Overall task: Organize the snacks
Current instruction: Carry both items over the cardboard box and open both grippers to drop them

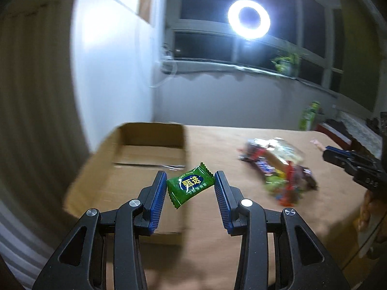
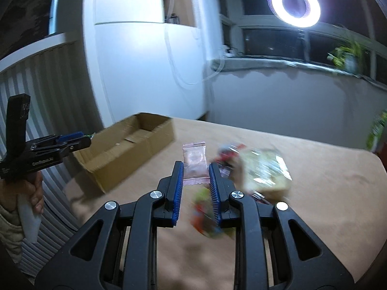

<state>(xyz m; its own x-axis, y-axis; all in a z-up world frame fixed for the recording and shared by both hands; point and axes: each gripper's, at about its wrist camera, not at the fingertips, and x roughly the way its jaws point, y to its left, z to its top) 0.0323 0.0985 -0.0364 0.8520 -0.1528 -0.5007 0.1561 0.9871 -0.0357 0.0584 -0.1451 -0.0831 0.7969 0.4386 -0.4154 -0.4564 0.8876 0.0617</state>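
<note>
My left gripper (image 1: 190, 188) pinches green candy packet (image 1: 190, 184) crosswise above near right corner of cardboard box (image 1: 145, 149). My right gripper (image 2: 195, 169) clamps pink sachet (image 2: 194, 160) over snack pile (image 2: 256, 171), centre-right on tan table (image 2: 326, 193). Risks: green packet held only by crimped ends, may slip; release now near box wall could drop it outside; heavy blur hampers aim. Box interior appears bare, only flaps visible.

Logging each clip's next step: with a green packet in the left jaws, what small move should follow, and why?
Probably ease the left gripper forward over the cardboard box and release. The green candy packet sits clamped between its jaws just short of the open box, which looks empty in both views.
</note>
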